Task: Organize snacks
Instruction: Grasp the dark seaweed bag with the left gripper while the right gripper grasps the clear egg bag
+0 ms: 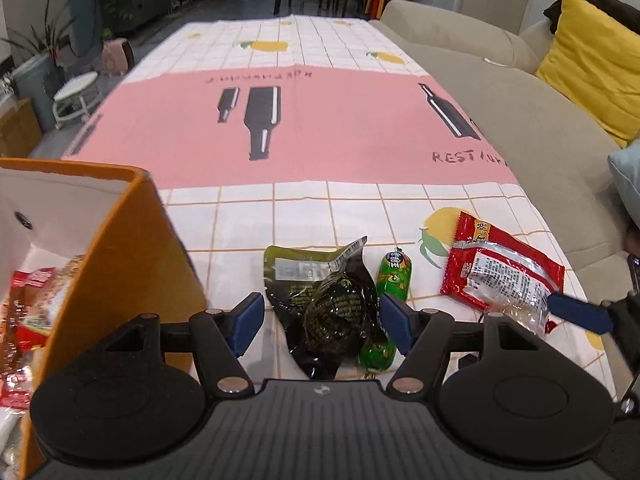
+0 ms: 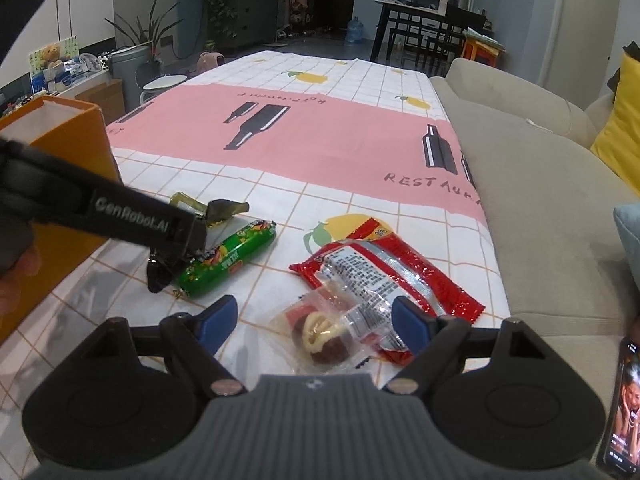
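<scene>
Snacks lie scattered on the near end of the tablecloth (image 1: 344,208), and my two grippers hang over them. My left gripper (image 1: 320,322) stands with its jaws wide, the blue pads either side of a dark green pouch (image 1: 332,312) with a round lump in it; the pads do not press on it. Just beside the pouch, touching its right edge, lies a green sausage stick (image 1: 390,292), running away from me. Further right sits a red packet (image 1: 504,272), printed back facing up.

My right gripper (image 2: 312,326) also has its jaws wide, straddling a small clear-wrapped sweet (image 2: 320,336) with a dark red and cream piece inside. The far corner of that wrapper overlaps the near end of the red packet. I cannot see either pad squeezing it.

At my left stands an orange box (image 1: 132,256), open at the top, with red and brown wrappers already inside. A beige sofa (image 2: 540,208) runs along the right edge of the table, with a yellow cushion (image 1: 592,64) on it, and a lit phone (image 2: 622,412) lies at the lower right.
</scene>
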{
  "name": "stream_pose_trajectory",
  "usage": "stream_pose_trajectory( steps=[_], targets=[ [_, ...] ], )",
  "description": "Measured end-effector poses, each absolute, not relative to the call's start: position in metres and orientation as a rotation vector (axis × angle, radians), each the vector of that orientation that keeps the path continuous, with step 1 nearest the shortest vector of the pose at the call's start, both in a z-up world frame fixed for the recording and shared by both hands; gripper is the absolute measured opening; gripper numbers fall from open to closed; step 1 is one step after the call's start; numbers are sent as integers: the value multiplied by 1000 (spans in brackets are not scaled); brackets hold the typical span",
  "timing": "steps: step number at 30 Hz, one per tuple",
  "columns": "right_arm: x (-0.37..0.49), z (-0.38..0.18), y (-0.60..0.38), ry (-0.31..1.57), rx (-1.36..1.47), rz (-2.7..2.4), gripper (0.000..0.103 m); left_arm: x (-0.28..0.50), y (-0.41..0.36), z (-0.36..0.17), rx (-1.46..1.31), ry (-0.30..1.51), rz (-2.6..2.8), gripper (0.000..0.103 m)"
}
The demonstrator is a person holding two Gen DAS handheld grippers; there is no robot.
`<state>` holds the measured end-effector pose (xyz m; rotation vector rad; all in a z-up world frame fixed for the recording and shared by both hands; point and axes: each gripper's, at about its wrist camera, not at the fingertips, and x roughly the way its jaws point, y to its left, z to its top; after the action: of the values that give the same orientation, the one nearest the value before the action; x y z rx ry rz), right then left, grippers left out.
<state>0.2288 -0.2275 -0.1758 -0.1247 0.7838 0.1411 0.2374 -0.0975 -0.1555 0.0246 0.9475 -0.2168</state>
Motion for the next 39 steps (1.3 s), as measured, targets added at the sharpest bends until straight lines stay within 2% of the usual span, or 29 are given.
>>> stream_pose_trajectory(
  steps=[1, 4, 6, 11, 17, 31, 36, 38, 39],
  targets=[
    [230, -178, -227, 790, -127, 143, 75, 241, -97, -157, 17, 956, -220, 74],
    [232, -182, -226, 789, -132, 150, 75, 247, -96, -162, -4, 973, -226, 66],
    [232, -182, -226, 784, -136, 152, 73, 249, -96, -165, -21, 981, -239, 54],
    [228, -179, -228, 780, -120, 154, 61, 244, -96, -165, -31, 981, -253, 48],
    [221, -175, -224, 798, -92, 160, 54, 224, -95, -161, -17, 1029, -262, 47],
    [163, -166, -217, 899, -58, 238, 54, 146, -76, -157, -20, 1098, -285, 48],
    [148, -163, -212, 893, -107, 287, 57, 133, -70, -157, -21, 1077, -308, 51],
    [144, -162, -208, 872, -152, 310, 67, 132, -71, -157, -18, 1069, -307, 53],
    [142, -162, -206, 856, -181, 316, 69, 132, -72, -157, -14, 1067, -307, 57]
  ],
)
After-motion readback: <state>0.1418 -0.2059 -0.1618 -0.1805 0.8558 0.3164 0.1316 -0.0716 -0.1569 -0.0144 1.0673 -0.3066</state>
